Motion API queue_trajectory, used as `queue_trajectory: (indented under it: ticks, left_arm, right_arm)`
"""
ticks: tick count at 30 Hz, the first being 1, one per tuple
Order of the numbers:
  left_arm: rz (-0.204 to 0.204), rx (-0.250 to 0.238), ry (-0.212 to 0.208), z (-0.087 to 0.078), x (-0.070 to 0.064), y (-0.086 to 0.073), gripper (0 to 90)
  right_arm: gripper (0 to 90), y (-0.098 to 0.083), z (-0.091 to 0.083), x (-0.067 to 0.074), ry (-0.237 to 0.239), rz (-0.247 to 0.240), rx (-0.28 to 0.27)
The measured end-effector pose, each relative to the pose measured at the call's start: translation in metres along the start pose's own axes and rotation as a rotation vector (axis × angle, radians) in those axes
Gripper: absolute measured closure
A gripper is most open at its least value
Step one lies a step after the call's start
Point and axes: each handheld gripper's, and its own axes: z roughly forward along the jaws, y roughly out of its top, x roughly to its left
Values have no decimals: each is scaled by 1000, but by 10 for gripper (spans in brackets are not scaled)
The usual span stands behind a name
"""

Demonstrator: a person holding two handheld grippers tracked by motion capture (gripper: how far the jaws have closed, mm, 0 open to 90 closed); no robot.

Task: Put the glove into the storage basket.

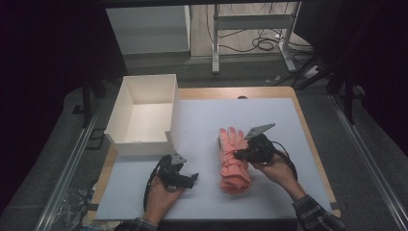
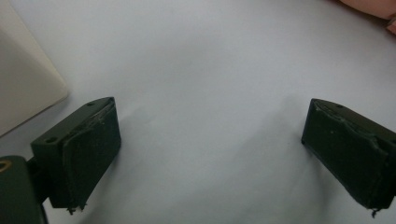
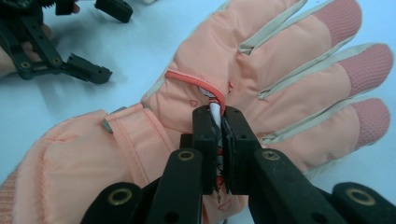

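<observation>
Glove [image 3: 261, 79] tag pinched between right jaws.

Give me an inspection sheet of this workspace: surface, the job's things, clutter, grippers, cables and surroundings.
Surface: pale mat on a wooden table.
Job's things: pink glove lying flat on the mat, fingers pointing away from the person; a small white tag beside a red loop on it.
Clutter: open white box at the mat's far left corner, nothing seen inside.
Grippers: right gripper shut on the glove's tag; left gripper open over bare mat, holding nothing.
Cables: black cable trailing from the right gripper; loose black cables on the floor behind.
Surroundings: white table legs behind, dark room at both sides.
</observation>
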Motion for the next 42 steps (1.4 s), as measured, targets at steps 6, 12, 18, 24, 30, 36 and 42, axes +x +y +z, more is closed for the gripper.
queue_trajectory:
  ticks: [6, 12, 18, 24, 30, 36, 42]
  left_arm:
    - [-1, -1, 0, 0, 0, 0, 45]
    - [0, 0, 0, 0, 0, 0, 46]
    - [0, 1, 0, 0, 0, 0, 45]
    - [-4, 1, -1, 0, 0, 0, 45]
    - [0, 4, -1, 0, 0, 0, 45]
    - [0, 4, -1, 0, 0, 0, 45]
    - [3, 4, 0, 0, 0, 0, 45]
  right_arm:
    - [741, -9, 4, -2, 10, 33, -32]
    - [539, -7, -15, -6, -26, 49, -106]
    - [530, -17, -35, -10, -85, 51, -148]
    - [591, -40, -41, -10, -115, 68, -141]
    - [759, -75, -35, -2, -98, 94, -124]
    - [836, -95, -24, 10, -57, 101, -96]
    - [844, -103, -14, 20, -21, 94, -90]
